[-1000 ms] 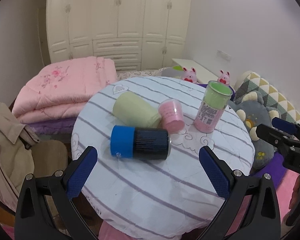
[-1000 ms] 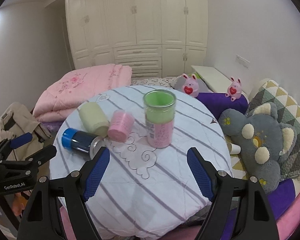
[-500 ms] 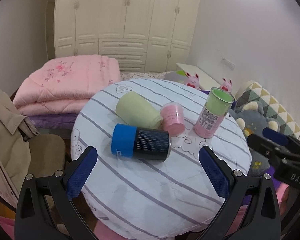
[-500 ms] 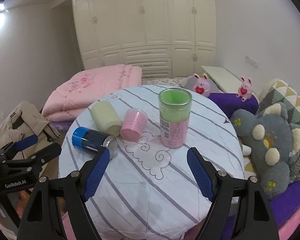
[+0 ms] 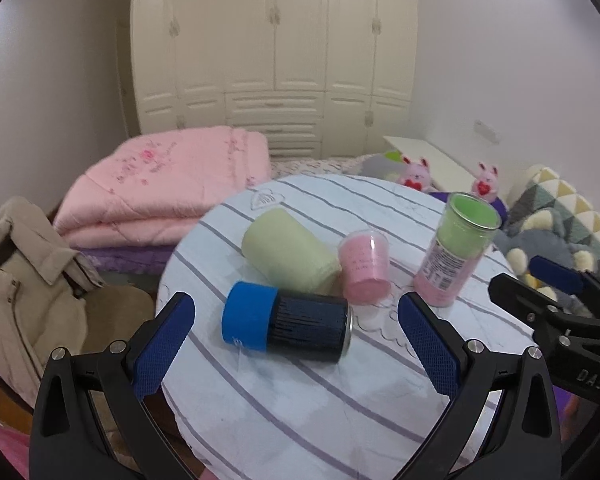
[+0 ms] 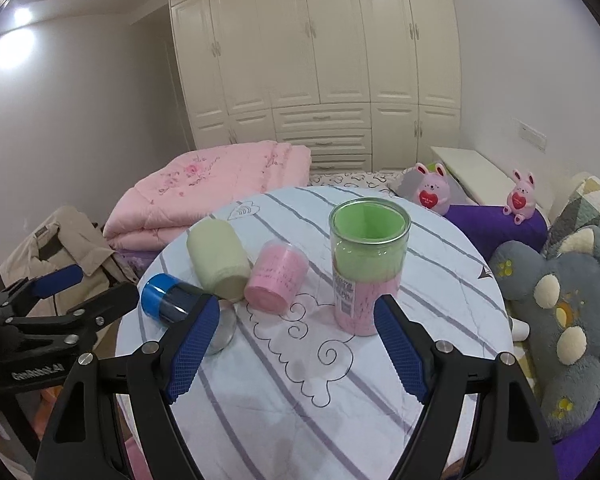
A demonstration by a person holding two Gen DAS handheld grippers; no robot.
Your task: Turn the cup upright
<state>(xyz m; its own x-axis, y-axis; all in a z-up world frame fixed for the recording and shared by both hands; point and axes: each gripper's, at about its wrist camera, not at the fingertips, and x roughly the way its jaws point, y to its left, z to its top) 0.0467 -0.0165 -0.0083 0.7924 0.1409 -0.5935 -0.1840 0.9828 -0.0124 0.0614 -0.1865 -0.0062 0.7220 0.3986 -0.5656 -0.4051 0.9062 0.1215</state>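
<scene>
Three cups lie on their sides on the round striped table (image 5: pixel 340 392): a black cup with a blue band (image 5: pixel 286 322), a pale green cup (image 5: pixel 288 250) and a small pink cup (image 5: pixel 365 266). A tall green and pink cup (image 5: pixel 456 256) stands upright. My left gripper (image 5: pixel 296 350) is open and empty, just short of the blue-banded cup. My right gripper (image 6: pixel 294 354) is open and empty, near the table's front; the upright cup (image 6: pixel 366 270), pink cup (image 6: pixel 278 278), pale green cup (image 6: pixel 218 262) and blue-banded cup (image 6: pixel 172 298) lie beyond it.
A folded pink quilt (image 5: pixel 168 184) lies behind the table. A beige coat (image 5: pixel 24 280) hangs at the left. A grey plush toy (image 6: pixel 560 316) and patterned cushion sit at the right. White wardrobes (image 6: pixel 320 60) line the back wall.
Both grippers have moved closer to the table and tilted up; the cups look larger and the wardrobes fill more of each view. No cup has moved.
</scene>
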